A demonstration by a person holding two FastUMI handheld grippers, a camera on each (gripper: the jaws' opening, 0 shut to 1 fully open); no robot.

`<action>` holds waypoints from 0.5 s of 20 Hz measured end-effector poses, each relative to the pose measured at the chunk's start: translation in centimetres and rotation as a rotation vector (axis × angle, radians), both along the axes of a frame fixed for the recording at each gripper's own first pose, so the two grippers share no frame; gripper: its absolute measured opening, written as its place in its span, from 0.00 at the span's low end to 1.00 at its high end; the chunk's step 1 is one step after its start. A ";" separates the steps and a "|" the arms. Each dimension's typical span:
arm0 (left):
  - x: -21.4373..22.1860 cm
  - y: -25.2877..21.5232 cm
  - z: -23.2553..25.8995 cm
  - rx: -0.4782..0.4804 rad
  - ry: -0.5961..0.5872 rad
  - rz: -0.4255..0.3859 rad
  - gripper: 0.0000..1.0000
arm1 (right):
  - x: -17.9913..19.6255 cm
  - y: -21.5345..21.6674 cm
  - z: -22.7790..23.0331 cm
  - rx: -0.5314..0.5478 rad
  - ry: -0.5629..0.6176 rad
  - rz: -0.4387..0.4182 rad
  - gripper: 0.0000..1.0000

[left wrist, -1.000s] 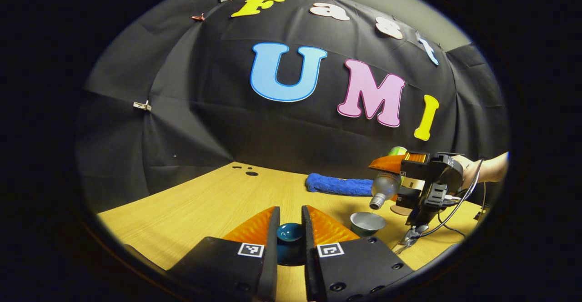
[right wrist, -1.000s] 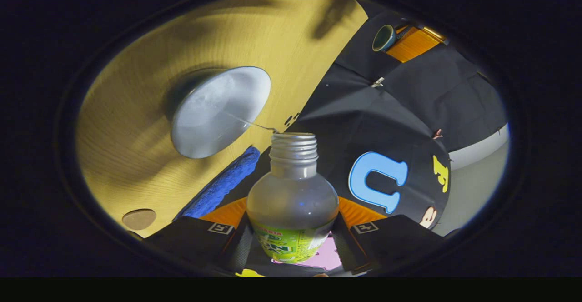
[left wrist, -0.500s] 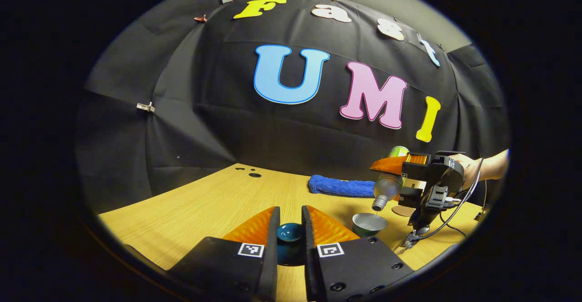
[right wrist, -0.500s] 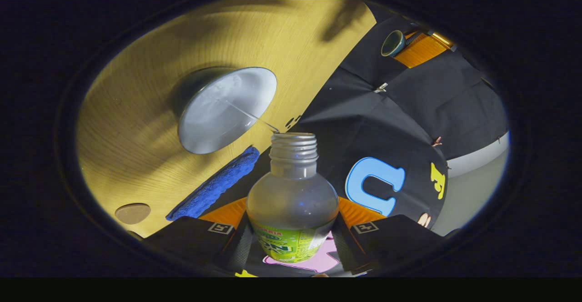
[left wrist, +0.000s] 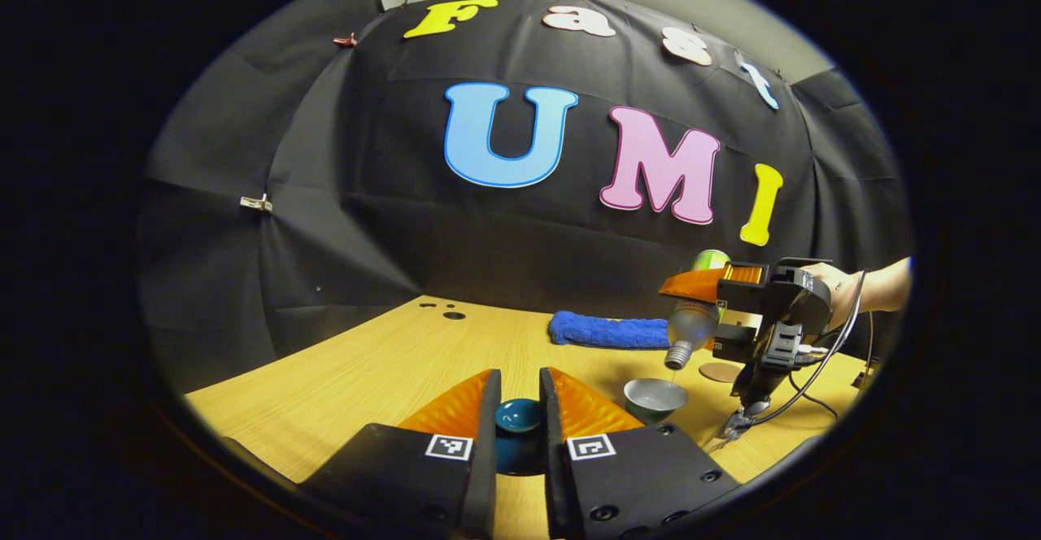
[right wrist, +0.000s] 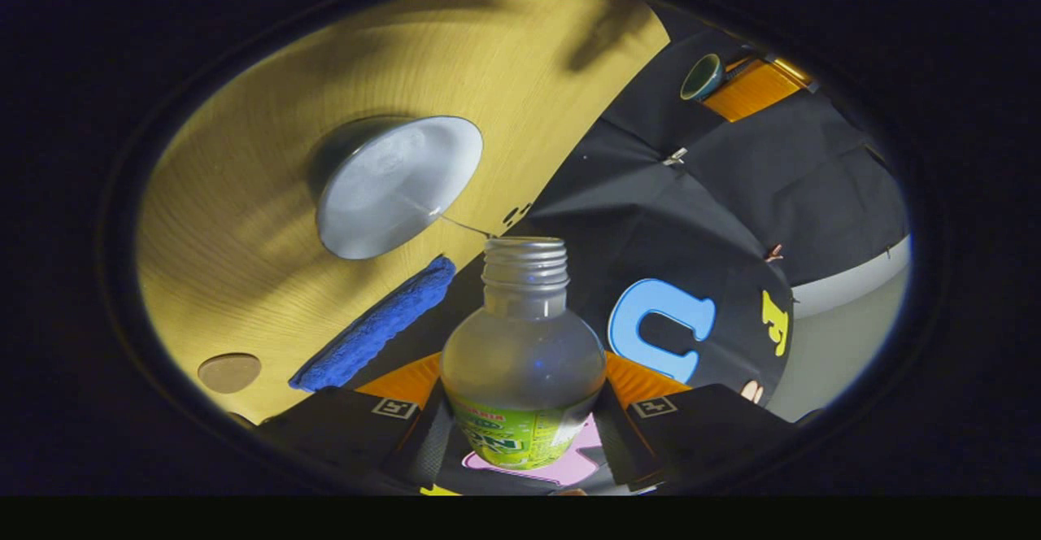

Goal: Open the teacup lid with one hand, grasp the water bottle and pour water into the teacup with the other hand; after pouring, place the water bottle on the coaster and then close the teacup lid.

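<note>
Left gripper (left wrist: 519, 410): fingers narrow, pressed on the round glossy knob of the dark teal lid (left wrist: 517, 416), held above the wood-grain table (left wrist: 382, 361).

Right gripper (right wrist: 520, 410): closed on the labelled waist of the clear plastic bottle (right wrist: 522, 361), bottle tipped mouth-down, threaded neck uncapped. Seen from the left gripper view, bottle (left wrist: 690, 324) hangs just above the cup (left wrist: 655, 398), on the right. A thin stream runs from the mouth into the cup (right wrist: 390, 186), a round, pale-lined bowl with water inside.

Round flat cork-like coaster (left wrist: 720, 372) lies just right of the cup, bare. Fuzzy blue cloth (left wrist: 608, 331) lies folded at the far edge.
</note>
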State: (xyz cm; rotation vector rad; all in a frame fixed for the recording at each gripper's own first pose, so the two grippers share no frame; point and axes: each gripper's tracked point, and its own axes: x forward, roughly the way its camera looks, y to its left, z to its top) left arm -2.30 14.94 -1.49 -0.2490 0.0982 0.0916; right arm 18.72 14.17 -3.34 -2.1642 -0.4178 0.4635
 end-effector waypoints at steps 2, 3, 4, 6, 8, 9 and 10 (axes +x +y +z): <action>0.0 -0.2 0.3 0.012 -0.003 -0.002 0.28 | -0.1 -0.1 0.0 0.001 0.002 -0.002 0.79; 0.1 -0.3 0.4 0.014 -0.007 -0.003 0.28 | -0.1 -0.2 0.0 0.008 0.007 -0.007 0.79; 0.2 -0.4 0.6 0.014 -0.011 -0.004 0.28 | 0.0 -0.4 -0.1 0.017 0.012 -0.018 0.79; 0.2 -0.5 0.6 0.011 -0.011 -0.005 0.28 | -0.2 -0.4 -0.2 0.038 0.019 -0.025 0.79; 0.1 -0.6 0.5 0.013 -0.004 -0.006 0.28 | -0.4 -0.5 -0.3 0.054 0.028 -0.025 0.79; 0.1 -0.6 0.4 0.013 -0.002 -0.005 0.28 | -0.5 -0.6 -0.3 0.061 0.032 -0.030 0.80; 0.0 -0.6 0.5 0.011 -0.002 -0.005 0.28 | -0.4 -0.7 -0.5 0.070 0.040 -0.037 0.80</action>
